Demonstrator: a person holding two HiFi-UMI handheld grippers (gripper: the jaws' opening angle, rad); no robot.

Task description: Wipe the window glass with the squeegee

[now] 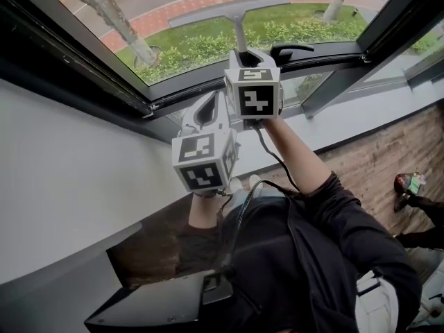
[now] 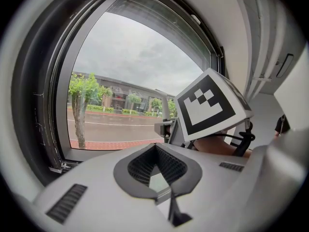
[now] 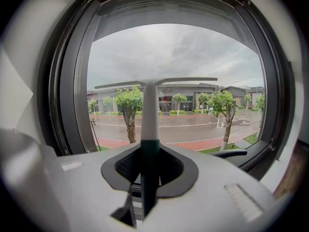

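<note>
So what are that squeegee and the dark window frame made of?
The squeegee looks like matte plastic: pale grey stem, dark green grip, no shine. The window frame seems painted metal, dark and smooth with crisp edges, though coated plastic is possible.

Glass mostly open, clutter low at the sill.
Window glass [image 3: 178, 52] free above the squeegee [image 3: 148, 105] blade; window handle [image 3: 229, 153] juts out low right, dark frame [image 3: 67, 105] bounds the left, left gripper [image 1: 208, 111] sits just beside right gripper [image 1: 248, 55].

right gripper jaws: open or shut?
Shut on the squeegee: the right gripper view shows its dark green handle clamped between the right gripper's jaws, blade crosswise above.
</note>
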